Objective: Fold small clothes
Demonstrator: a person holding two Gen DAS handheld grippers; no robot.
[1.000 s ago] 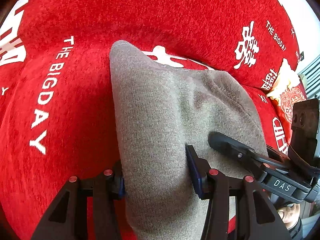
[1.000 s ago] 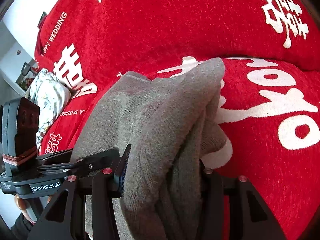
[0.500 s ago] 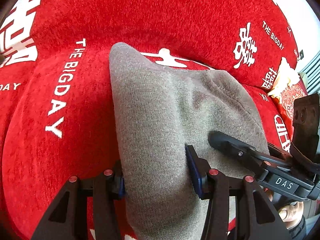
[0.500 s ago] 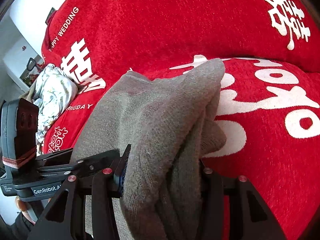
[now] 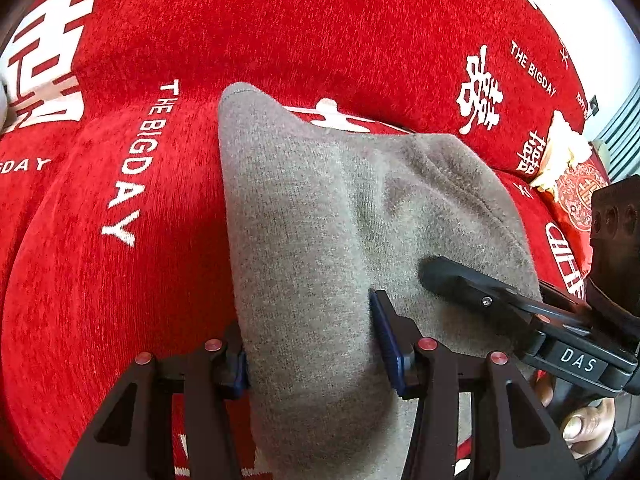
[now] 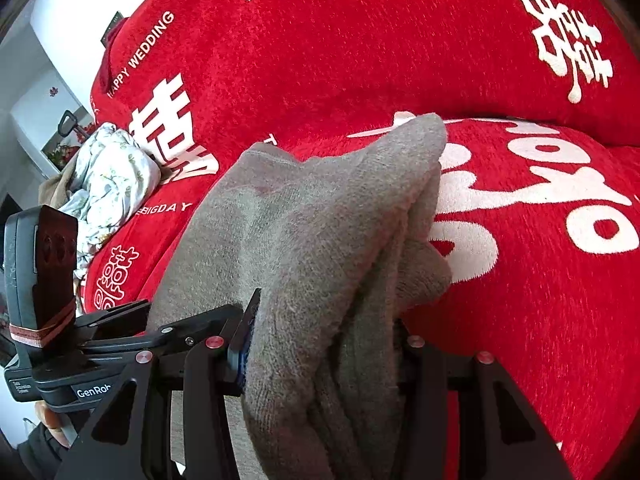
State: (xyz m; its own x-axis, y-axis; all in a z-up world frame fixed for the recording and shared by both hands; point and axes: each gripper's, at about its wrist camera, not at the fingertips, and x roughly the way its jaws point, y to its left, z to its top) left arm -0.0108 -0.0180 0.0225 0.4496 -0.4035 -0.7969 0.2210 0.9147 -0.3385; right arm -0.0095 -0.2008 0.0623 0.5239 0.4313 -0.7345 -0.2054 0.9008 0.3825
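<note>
Fingers of left gripper (image 5: 312,344) and right gripper (image 6: 324,344) clamped on 1 grey knit garment (image 5: 320,220), draped over red cover (image 5: 120,280). Likely soft, light, limp; best gripped at folded edges.

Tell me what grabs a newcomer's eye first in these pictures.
The grey knit garment fills the middle, bunched and clamped in both the left gripper and the right gripper. Behind it spreads the red cover with big white lettering. A crumpled floral cloth lies at the far left of the right view.
</note>
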